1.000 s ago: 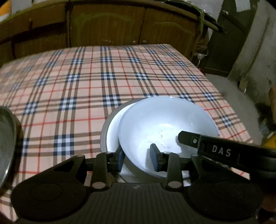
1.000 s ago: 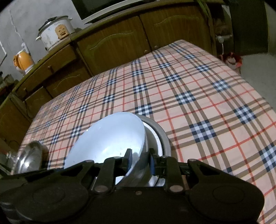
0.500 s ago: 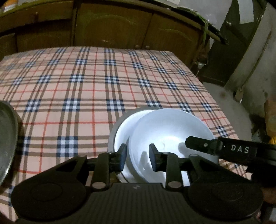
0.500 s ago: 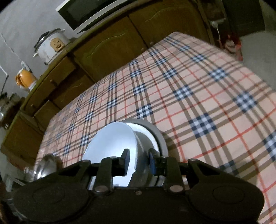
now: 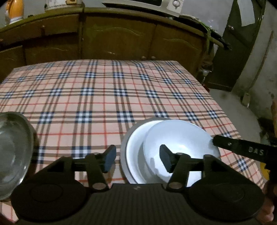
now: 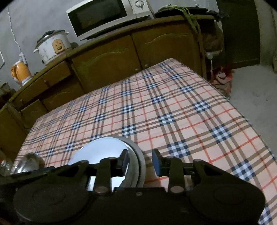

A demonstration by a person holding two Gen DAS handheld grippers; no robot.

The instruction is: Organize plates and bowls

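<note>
A white bowl (image 5: 180,138) sits inside a wider grey-rimmed bowl (image 5: 123,152) on the plaid tablecloth; the pair also shows in the right wrist view (image 6: 102,150). My left gripper (image 5: 136,158) is open, its jaws spread across the stack's near left rim without touching it. My right gripper (image 6: 140,161) is open, straddling the stack's right rim; one of its fingers (image 5: 238,148) shows at the bowl's right edge. A steel bowl (image 5: 12,152) stands at the left edge, also seen in the right wrist view (image 6: 27,162).
The plaid-covered table (image 5: 103,97) stretches back to wooden cabinets (image 6: 121,57). A microwave (image 6: 107,15), a rice cooker (image 6: 52,45) and an orange kettle (image 6: 21,72) stand on the counter. The table's right edge drops to the floor (image 6: 251,83).
Both grippers have opened and let go of the white bowl, which now rests in the grey-rimmed bowl. Both have pulled back and up from the stack.
</note>
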